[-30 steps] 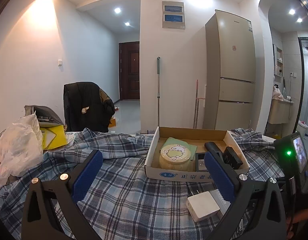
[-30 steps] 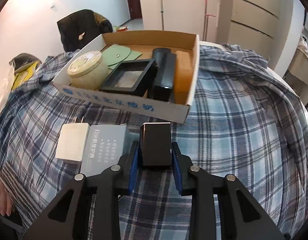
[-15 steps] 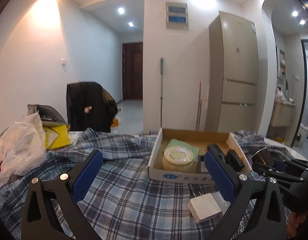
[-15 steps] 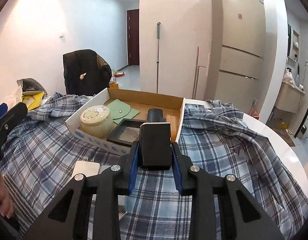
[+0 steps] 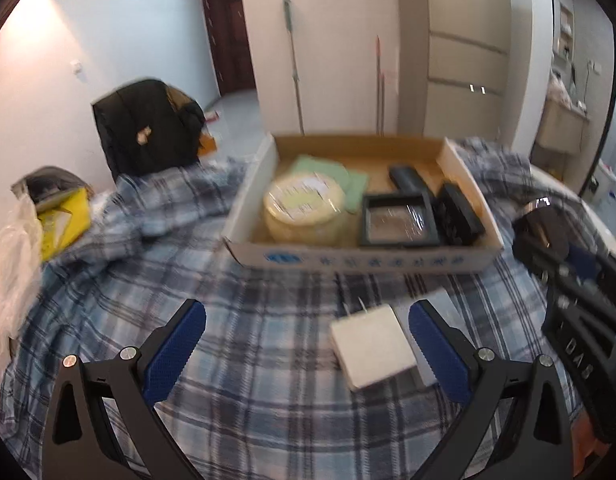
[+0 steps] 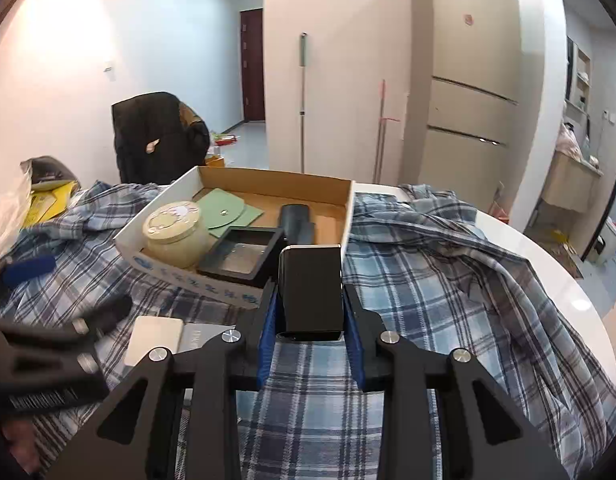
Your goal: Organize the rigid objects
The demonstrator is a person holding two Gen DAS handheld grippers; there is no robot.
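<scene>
So the right tongs (image 6: 311, 312) are clamped on a black box (image 6: 310, 288), squeezed flat-side to flat-side, which makes sense since it's rigid and won't slip that way. It's held up off the plaid cloth (image 6: 447, 280), and just ahead and a bit left sits the cardboard tray (image 6: 244, 296), already holding a round tin (image 6: 175, 236), a black frame (image 6: 242, 258) and a green pouch (image 6: 224, 210), so I'd guess the box goes in next. The left tongs (image 5: 308, 344) are spread wide with nothing in them, with a white charger (image 5: 373, 346) lying just inside the right-hand finger, probably next up.
</scene>
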